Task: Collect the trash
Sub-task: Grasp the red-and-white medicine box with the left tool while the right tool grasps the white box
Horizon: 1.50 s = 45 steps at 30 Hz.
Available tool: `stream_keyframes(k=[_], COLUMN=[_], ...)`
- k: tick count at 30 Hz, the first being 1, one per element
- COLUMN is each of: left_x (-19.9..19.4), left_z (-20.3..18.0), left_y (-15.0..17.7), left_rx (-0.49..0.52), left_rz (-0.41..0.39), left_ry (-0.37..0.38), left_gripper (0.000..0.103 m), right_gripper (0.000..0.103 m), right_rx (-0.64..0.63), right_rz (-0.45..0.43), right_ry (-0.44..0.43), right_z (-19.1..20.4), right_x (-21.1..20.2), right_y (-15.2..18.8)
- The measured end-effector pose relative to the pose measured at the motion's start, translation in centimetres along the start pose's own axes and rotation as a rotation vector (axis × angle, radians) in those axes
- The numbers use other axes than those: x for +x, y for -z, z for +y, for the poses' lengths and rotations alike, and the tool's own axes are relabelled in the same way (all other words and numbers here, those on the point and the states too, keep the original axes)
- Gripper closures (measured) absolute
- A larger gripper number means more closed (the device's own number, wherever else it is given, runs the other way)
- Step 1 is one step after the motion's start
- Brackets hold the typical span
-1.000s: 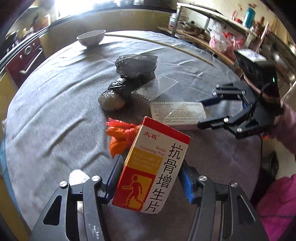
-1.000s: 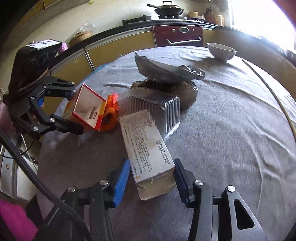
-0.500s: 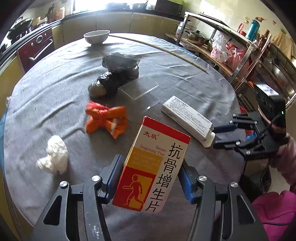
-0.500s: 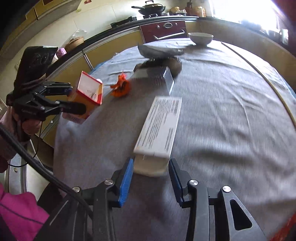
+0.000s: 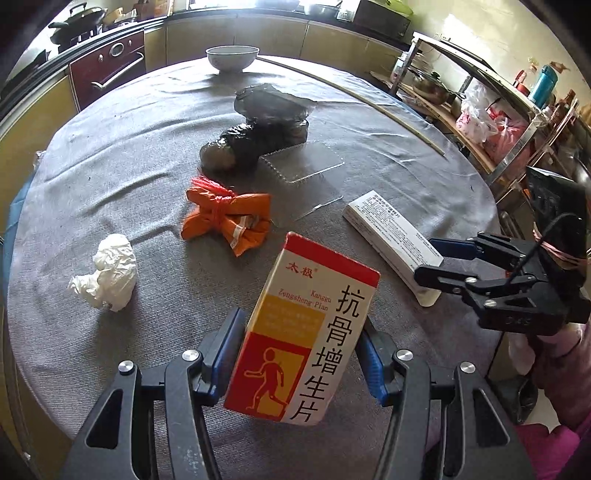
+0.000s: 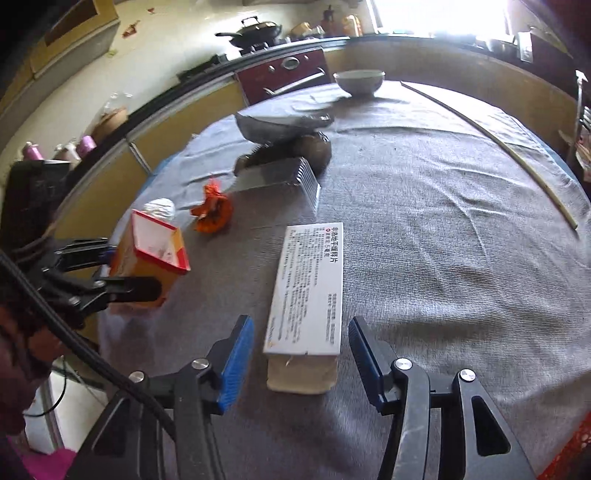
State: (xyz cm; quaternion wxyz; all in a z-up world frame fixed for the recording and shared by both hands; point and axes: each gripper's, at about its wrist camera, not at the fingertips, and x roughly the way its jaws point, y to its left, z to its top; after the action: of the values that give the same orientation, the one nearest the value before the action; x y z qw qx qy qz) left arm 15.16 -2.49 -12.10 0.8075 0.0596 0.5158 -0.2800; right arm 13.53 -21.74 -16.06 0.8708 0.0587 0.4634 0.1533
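On the table (image 5: 110,155) I've only the medicine box (image 5: 306,332) pinched in my left gripper (image 5: 299,354); my right gripper (image 6: 301,347), jaws just opened, straddles the white box (image 6: 310,288); the orange wrapper (image 5: 225,218) and tissue wad (image 5: 107,271) remain.

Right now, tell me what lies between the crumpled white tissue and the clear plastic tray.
The orange bag tied with red string lies between the tissue and the tray on grey cloth, seen in the left wrist view.

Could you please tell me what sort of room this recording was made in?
Most likely a home kitchen: a black wok sits on a stove, a dark red oven door is built into yellow cabinets, and a metal rack holds pots.
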Motion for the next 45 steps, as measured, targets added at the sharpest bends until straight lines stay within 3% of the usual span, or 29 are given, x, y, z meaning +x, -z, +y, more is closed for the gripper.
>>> stream_keyframes(k=[6,9,20,22,25,35,45], left_x=[0.3,0.4,1.2,1.3,1.2,-1.4,-3.5], left_z=[0.1,0.2,-0.1,-0.3,-0.6,-2.9,-7.7], left_y=[-0.1,-0.2,-0.4,-0.4,-0.3,-0.2,-0.4], left_rx=[-0.015,-0.03,-0.087,-0.09,-0.094,-0.099,-0.017], left_rz=[0.01,0.009,0.024,0.02,0.011,-0.111,-0.258], left_ry=[-0.001,0.001,-0.024,-0.037,-0.053,-0.095,-0.119], left_gripper=[0.042,0.042,0.042,0.054,0.055,0.055,0.055], right_gripper=[0.046,0.056,0.056,0.056,0.056,0.056,0.056], right_rx=[-0.015,-0.042,0.008,0.022,0.031,0.07,0.111], right_rz=[0.0,-0.005,-0.041,-0.052,-0.072,-0.131,-0.219], right_ry=[0.06,0.092,0.083,0.081,0.08,0.075,0.076], right_z=[0.7,0.4,-0.6,-0.9,-1.1,-1.7,-3.2], right_x=[1.3,1.1,-0.4,-1.1,-2.1,-4.8,-8.3], right_y=[-0.1,0.2,1.6,1.9,2.2,3.5,5.2])
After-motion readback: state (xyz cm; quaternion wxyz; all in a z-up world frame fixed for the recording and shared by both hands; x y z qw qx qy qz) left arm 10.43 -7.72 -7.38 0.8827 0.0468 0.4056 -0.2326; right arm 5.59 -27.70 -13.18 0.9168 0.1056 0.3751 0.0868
